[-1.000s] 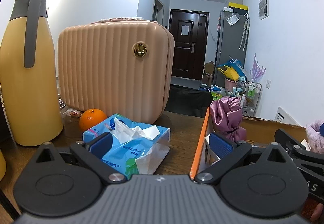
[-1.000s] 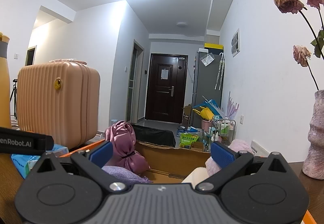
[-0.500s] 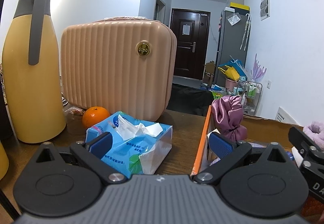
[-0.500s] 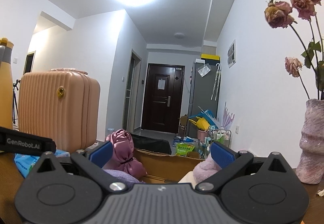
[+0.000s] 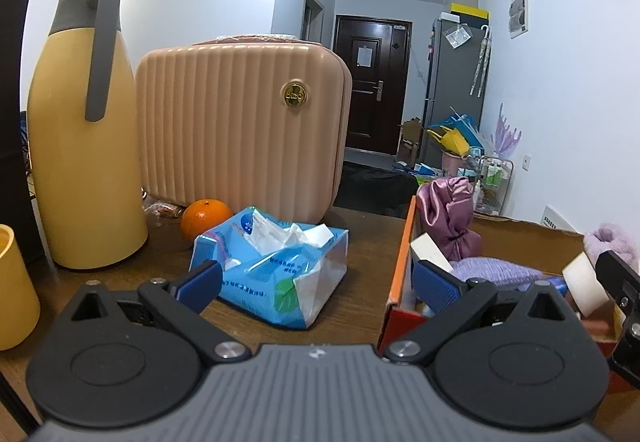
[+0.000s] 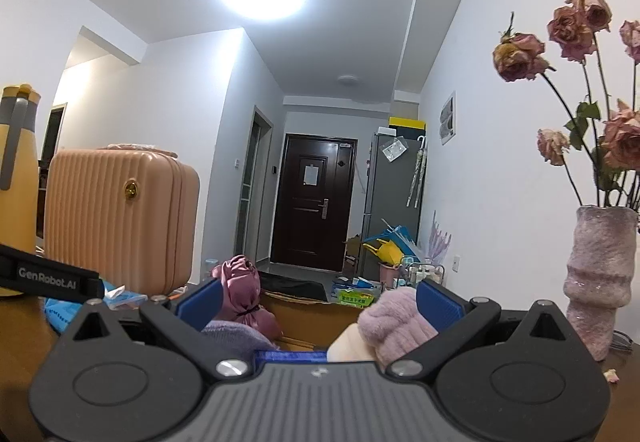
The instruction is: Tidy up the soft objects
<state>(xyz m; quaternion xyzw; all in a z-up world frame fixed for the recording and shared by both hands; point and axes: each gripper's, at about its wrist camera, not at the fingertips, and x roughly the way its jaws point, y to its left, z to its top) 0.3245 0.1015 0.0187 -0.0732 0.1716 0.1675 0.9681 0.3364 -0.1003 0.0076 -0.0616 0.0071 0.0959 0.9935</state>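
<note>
An open orange cardboard box [image 5: 400,262] stands on the wooden table and holds a pink satin pouch [image 5: 450,218], a lavender knit piece [image 5: 494,270] and a fluffy pink item [image 6: 394,322]. A blue tissue pack [image 5: 276,266] lies left of the box. My left gripper [image 5: 316,282] is open and empty, its fingers either side of the tissue pack and the box's left wall. My right gripper [image 6: 320,302] is open and empty above the box, with the satin pouch [image 6: 240,290] and the fluffy item between its fingers in view.
A yellow thermos jug [image 5: 82,130], a peach ribbed case [image 5: 240,126] and an orange [image 5: 206,216] stand behind the tissue pack. A yellow cup [image 5: 14,286] is at the left edge. A vase of dried roses [image 6: 600,274] stands right of the box.
Both grippers have drawn back and risen a little. The right gripper has slid further right in the left wrist view. Both jaws stay open.
</note>
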